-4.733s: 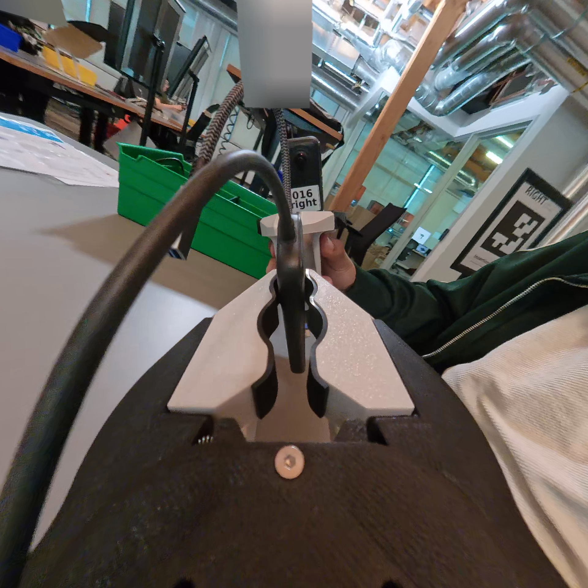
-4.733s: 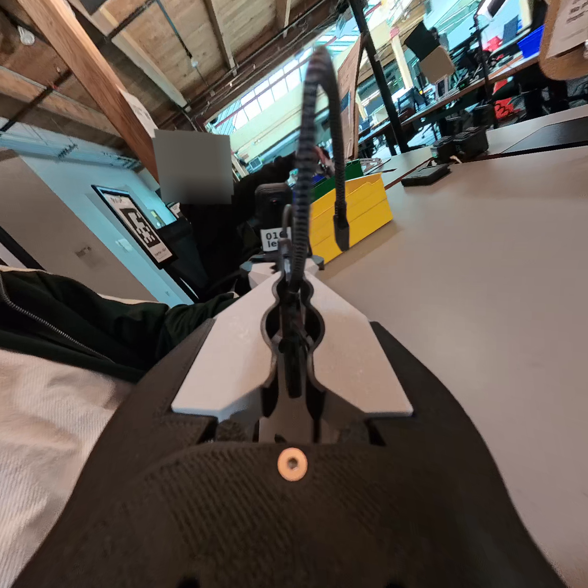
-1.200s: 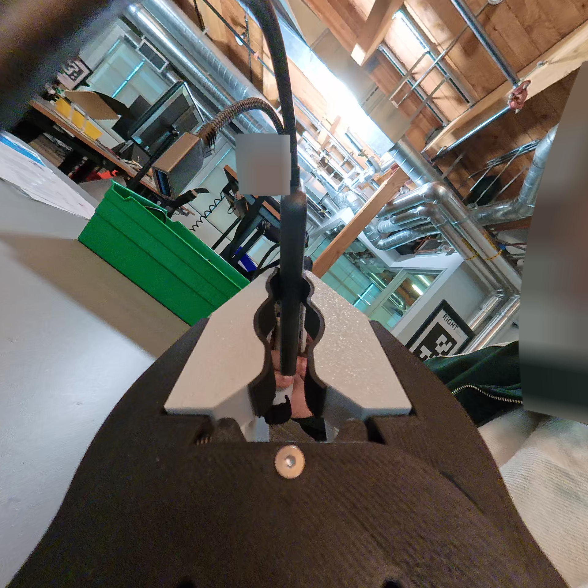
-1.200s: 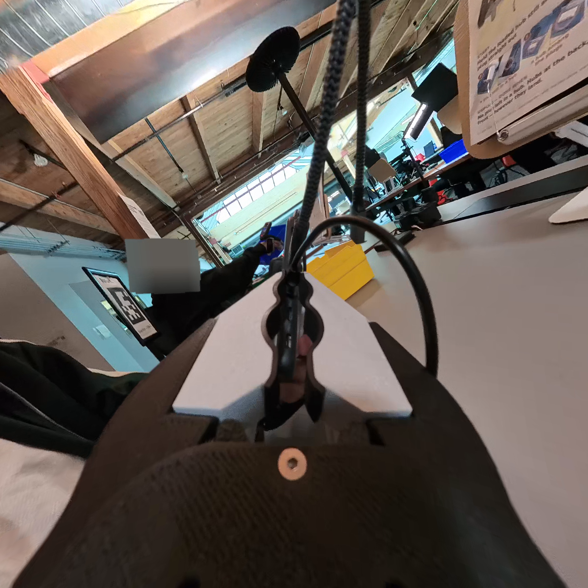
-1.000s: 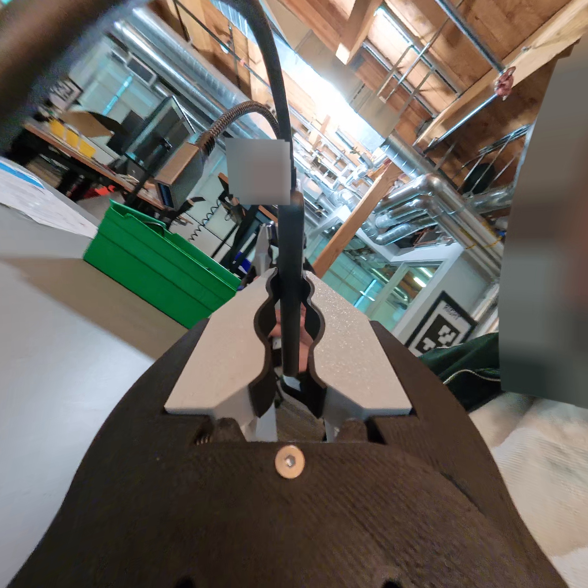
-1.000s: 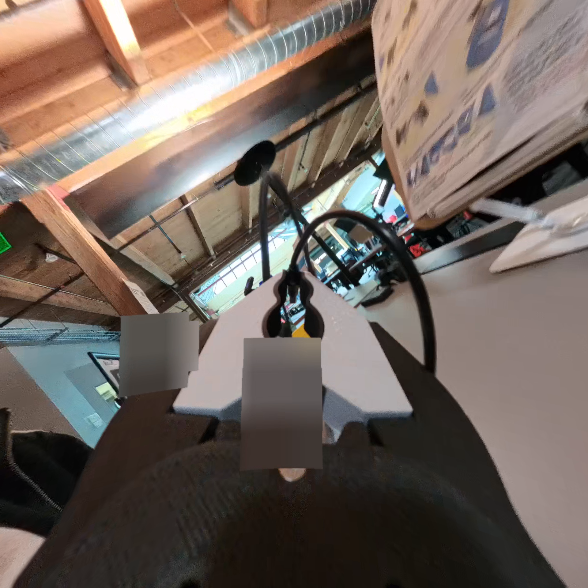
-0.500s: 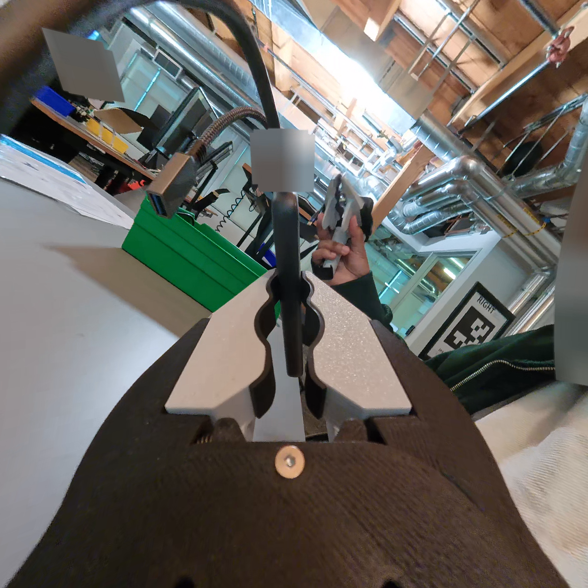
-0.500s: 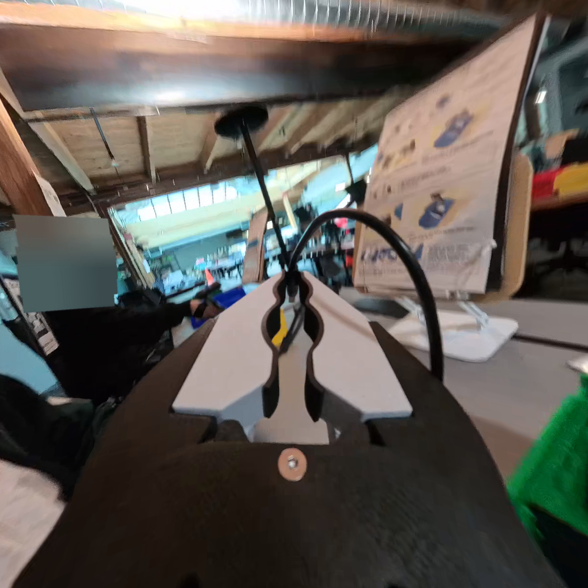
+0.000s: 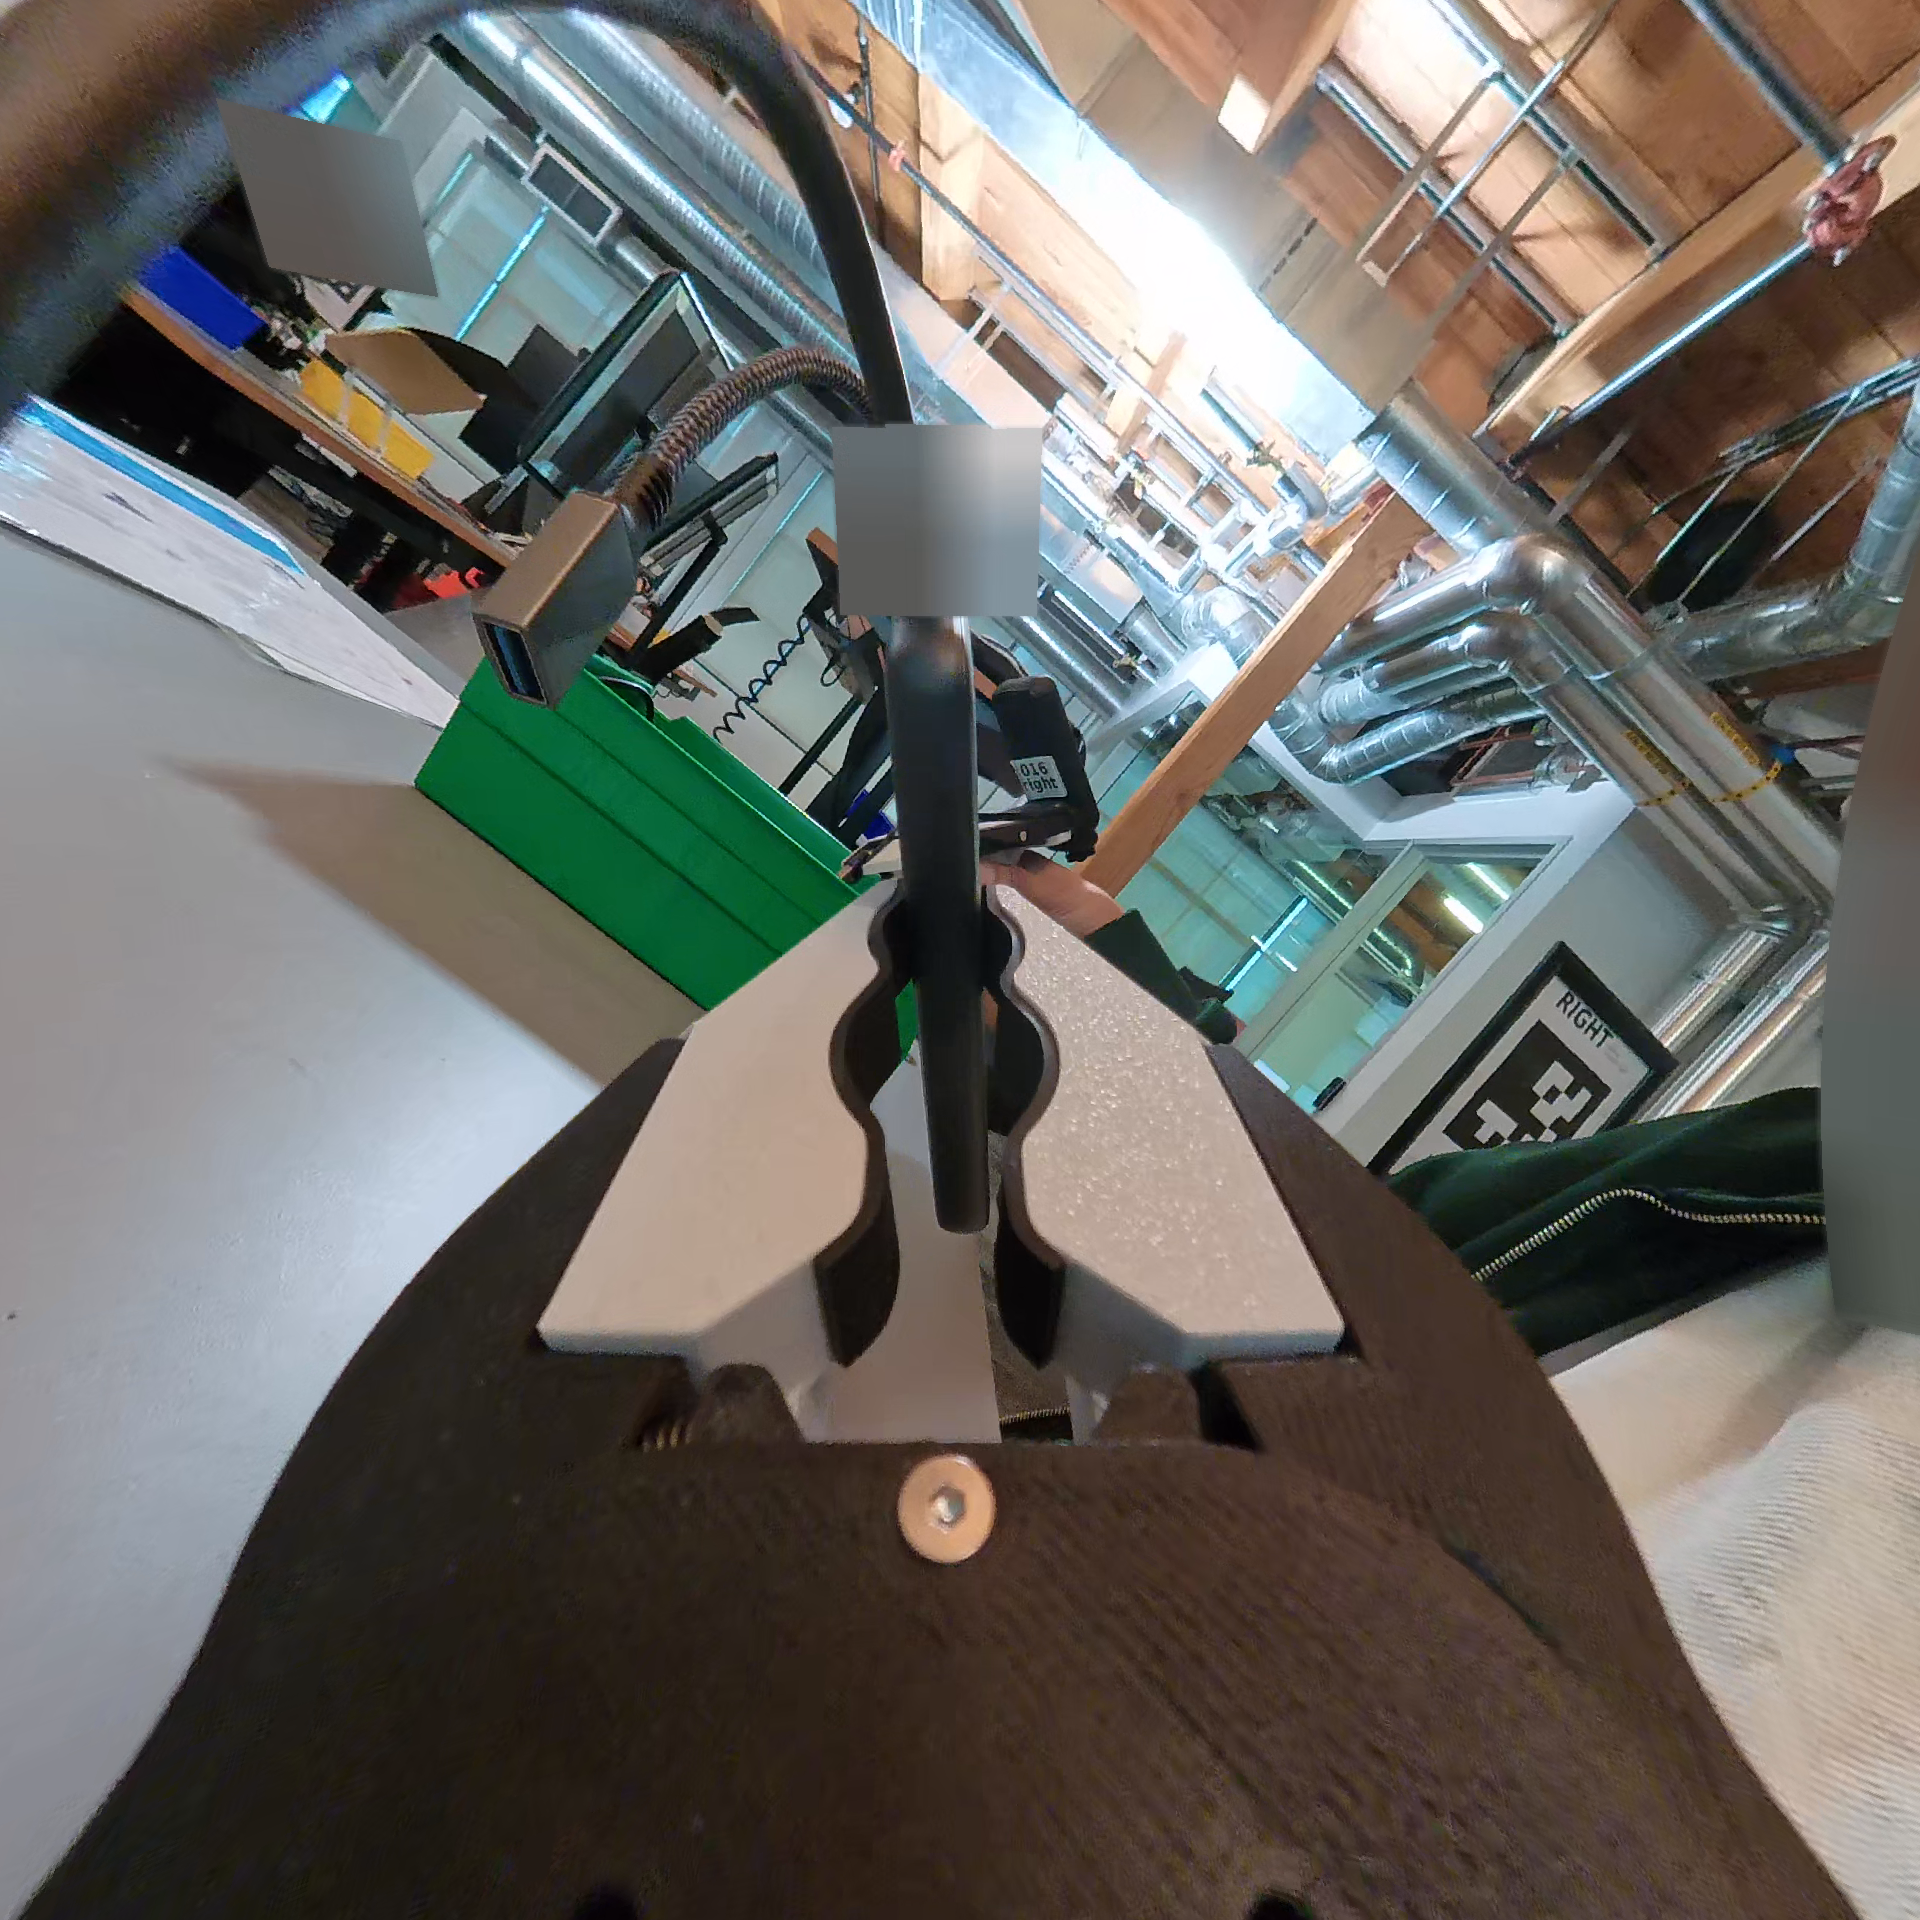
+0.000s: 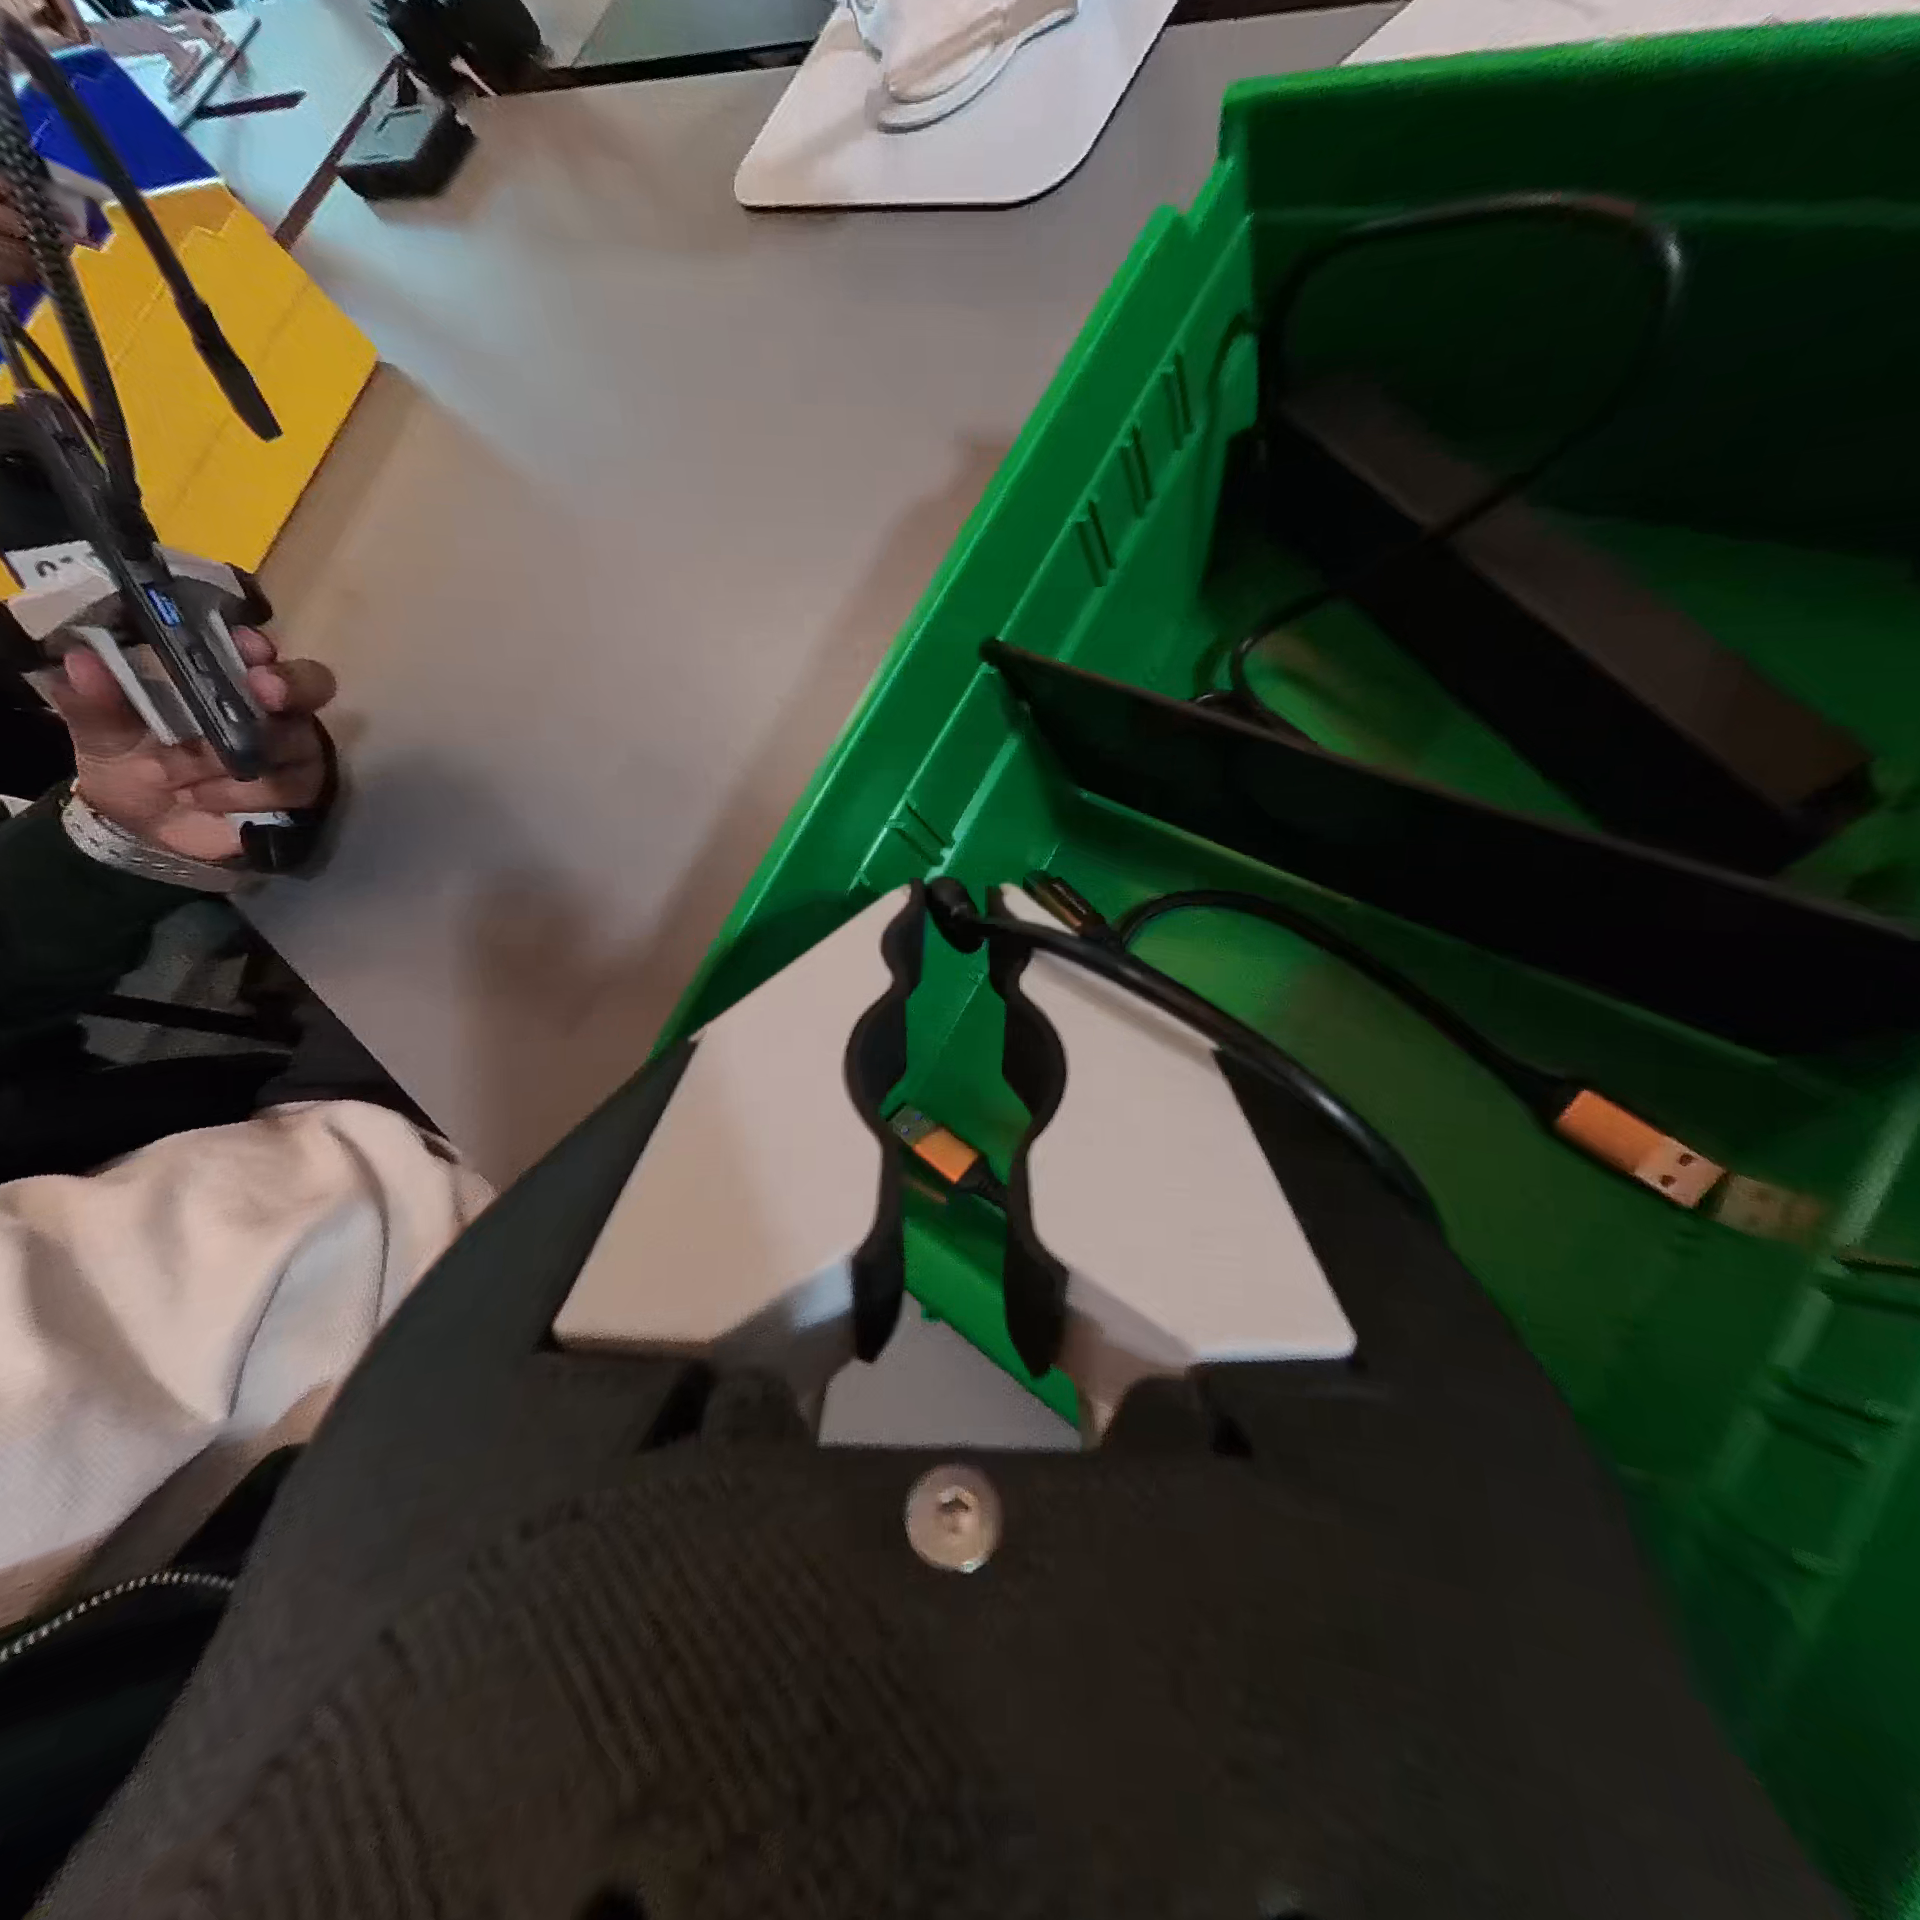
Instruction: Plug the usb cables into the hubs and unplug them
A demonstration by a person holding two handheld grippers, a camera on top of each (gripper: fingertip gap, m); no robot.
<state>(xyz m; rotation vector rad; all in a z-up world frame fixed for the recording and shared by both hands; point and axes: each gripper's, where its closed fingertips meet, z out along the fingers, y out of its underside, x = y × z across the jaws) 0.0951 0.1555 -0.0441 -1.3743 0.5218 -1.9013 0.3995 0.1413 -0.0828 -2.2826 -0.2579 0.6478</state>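
Note:
My left gripper point(image 9: 940, 914) is shut on a thin black hub point(image 9: 940, 1039), held upright above the table. A black cable point(image 9: 831, 208) arcs up from the hub, and a braided cable ends in a grey USB socket point(image 9: 551, 613) hanging at the left. My right gripper point(image 10: 951, 904) is over the green bin point(image 10: 1039, 582), shut on a thin black cable point(image 10: 1143, 977) at its tips. An orange USB plug point(image 10: 935, 1148) shows between its fingers. Another orange plug point(image 10: 1631, 1153) lies in the bin. The left gripper and hub point(image 10: 197, 665) show far left in the right wrist view.
The green bin point(image 9: 644, 831) has black dividers point(image 10: 1455, 831) and a dark hub point(image 10: 1558, 582) in its far compartment. A yellow bin point(image 10: 208, 395) and a white stand base point(image 10: 914, 135) sit on the grey table point(image 10: 623, 416). The person's sleeve point(image 9: 1610, 1195) is on the right.
My right gripper has swung away from the left one and tipped down over the green bin, carrying the black cable. My left gripper still holds the hub and has lowered its view slightly.

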